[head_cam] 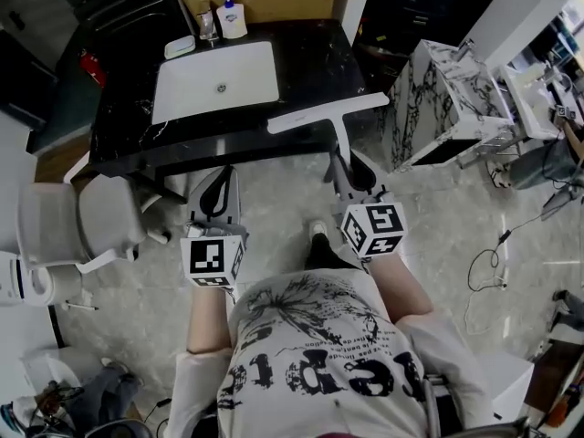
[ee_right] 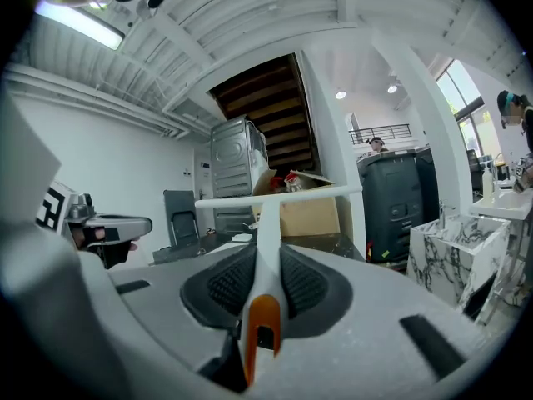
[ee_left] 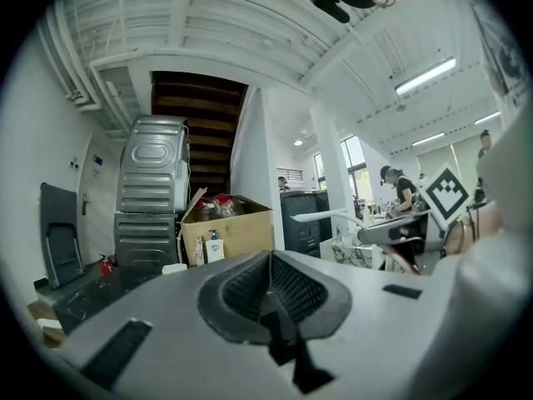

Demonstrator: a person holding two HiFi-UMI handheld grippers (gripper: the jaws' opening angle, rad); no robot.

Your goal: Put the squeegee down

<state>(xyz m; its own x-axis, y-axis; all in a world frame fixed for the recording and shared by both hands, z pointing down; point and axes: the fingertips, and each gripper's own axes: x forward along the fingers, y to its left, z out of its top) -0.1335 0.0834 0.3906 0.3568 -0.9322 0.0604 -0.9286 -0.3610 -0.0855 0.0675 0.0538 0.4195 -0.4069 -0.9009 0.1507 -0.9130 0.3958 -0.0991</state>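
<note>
Right gripper (ee_right: pixel 265 265) is clamped on the squeegee's (ee_right: pixel 279 196) slim white handle, blade level by the black counter's (head_cam: pixel 310 62) front edge. It looks light, stiff and slick, so the handle is the place to grip. Left gripper (ee_left: pixel 268 265) is closed and empty. A sink (head_cam: pixel 214 80) lies beyond.

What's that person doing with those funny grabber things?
A person holds a gripper in each hand. The right gripper is shut on the handle of a white squeegee, whose blade hangs by the front edge of a black counter with a sink. The left gripper is shut with nothing in it. The squeegee isn't put down yet.
</note>
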